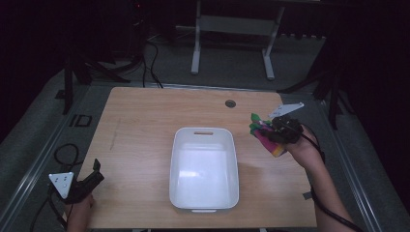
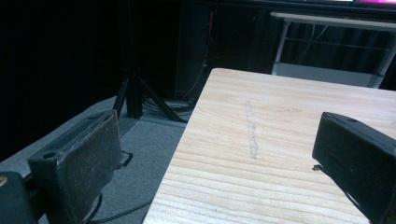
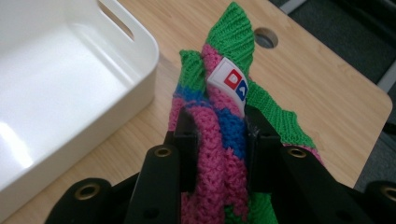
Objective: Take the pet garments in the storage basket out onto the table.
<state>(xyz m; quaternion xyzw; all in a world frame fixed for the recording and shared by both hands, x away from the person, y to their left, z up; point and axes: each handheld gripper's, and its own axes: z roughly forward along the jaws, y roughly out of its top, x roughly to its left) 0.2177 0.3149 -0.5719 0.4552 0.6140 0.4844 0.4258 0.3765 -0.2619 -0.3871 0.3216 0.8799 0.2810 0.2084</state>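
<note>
Holding: your right gripper, jaws clenched on a knit cloth, pink, blue and green, just right of the white bin. Left gripper: jaws released, at the desk corner, well left of the bin.

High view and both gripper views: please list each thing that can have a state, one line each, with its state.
White bin: upright on the table, nothing inside.
Knitted cloth: bunched, pinched in the right claw, beside the bin, not in it.
Right claw: shut on the knitted cloth.
Left claw: open, holds nothing, at the table's near left corner.
Table: bare wood around the bin, a faint scuff on its left part.
</note>
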